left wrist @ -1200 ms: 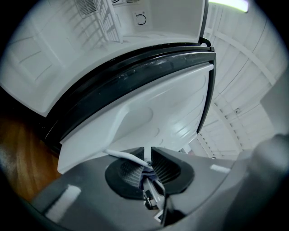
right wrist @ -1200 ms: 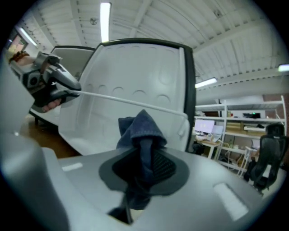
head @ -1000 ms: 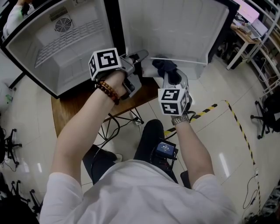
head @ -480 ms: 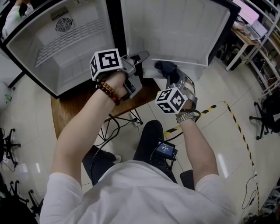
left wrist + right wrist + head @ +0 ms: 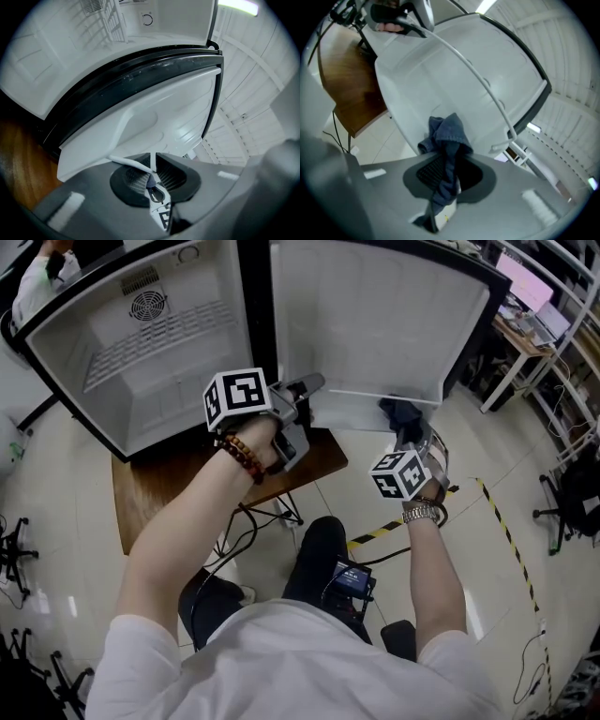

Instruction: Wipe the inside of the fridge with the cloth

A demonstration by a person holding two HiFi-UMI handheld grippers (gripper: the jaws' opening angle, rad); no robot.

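Cloth, dark blue, sits clamped in the right gripper's fingers at the near right part of the open fridge door. To its left, the left gripper's fingers are closed on the door's white rail.

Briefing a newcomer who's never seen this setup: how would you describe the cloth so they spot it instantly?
Find the open white fridge on the wooden table; its door stands open to the right, the left tool gripping its white rail. At the door's lower edge the right tool pinches the cloth: a crumpled dark blue rag, the only soft, dark thing against that white plastic.
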